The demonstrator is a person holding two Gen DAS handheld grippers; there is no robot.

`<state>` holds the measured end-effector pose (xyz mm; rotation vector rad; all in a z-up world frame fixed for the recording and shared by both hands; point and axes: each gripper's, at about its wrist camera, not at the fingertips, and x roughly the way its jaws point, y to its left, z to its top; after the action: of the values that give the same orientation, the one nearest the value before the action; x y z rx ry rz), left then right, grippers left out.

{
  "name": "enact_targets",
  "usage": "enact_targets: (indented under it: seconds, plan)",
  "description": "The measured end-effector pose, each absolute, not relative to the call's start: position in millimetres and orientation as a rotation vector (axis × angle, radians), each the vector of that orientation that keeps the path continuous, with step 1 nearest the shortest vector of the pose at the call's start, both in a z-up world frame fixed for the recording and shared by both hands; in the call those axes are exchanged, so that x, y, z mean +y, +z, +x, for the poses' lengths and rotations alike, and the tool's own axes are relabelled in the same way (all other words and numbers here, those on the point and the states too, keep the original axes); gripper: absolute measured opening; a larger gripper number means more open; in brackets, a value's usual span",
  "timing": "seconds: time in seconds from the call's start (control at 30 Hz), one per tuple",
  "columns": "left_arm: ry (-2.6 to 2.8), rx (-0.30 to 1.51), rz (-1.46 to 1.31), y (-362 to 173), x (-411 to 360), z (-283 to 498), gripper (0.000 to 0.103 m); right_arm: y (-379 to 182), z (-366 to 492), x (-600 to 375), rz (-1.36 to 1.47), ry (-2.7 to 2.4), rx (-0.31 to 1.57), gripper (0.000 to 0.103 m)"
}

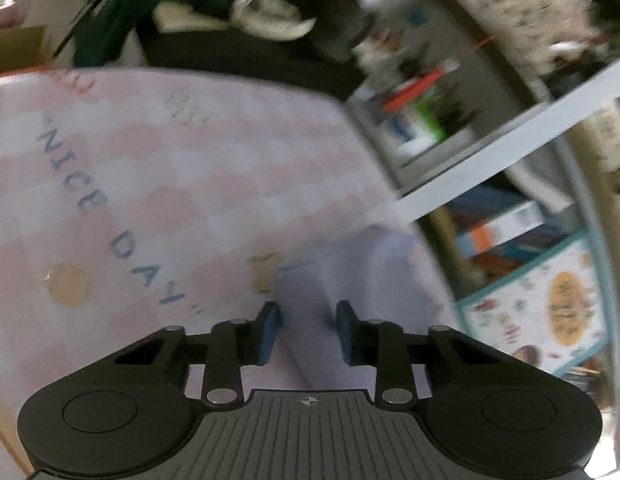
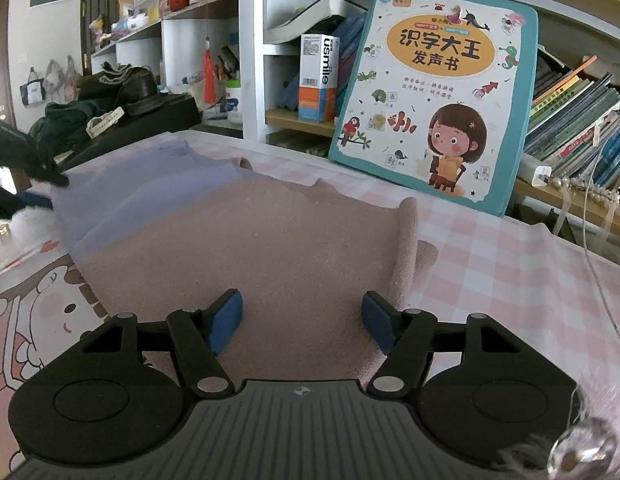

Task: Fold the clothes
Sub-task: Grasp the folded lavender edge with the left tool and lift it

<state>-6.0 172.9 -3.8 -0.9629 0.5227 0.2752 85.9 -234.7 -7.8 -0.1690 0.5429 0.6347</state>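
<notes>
A lavender cloth (image 1: 349,272) lies at the table's right edge in the blurred left wrist view, and a raised fold of it fills the gap between the blue pads of my left gripper (image 1: 308,328), which is shut on it. In the right wrist view the same lavender cloth (image 2: 150,184) lies partly under a pinkish-beige knitted garment (image 2: 270,240) spread flat on the table. My left gripper (image 2: 50,192) shows dark at that cloth's left edge. My right gripper (image 2: 302,320) hovers open over the beige garment's near part, its pads wide apart with nothing gripped.
A pink checked tablecloth (image 2: 489,280) with printed letters covers the table. A large children's book (image 2: 433,96) leans on the bookshelf (image 2: 254,40) behind it. A dark pile of clothes (image 2: 110,112) sits at the far left. A thin white cable (image 2: 597,272) hangs at the right.
</notes>
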Motion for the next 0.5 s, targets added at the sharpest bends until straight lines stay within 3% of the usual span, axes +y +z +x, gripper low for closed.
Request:
enact_targets:
  seconds: [0.17, 0.37, 0.5]
  plan:
    - [0.173, 0.489, -0.88, 13, 158, 1, 0.031, -8, 87, -236, -0.163, 0.637, 0.545, 0.065]
    - [0.235, 0.582, -0.976, -12, 169, 4, 0.032, -7, 86, -235, -0.16, 0.636, 0.545, 0.065]
    - [0.224, 0.612, -0.995, -19, 167, 7, 0.038, -7, 86, -235, -0.158, 0.637, 0.546, 0.065]
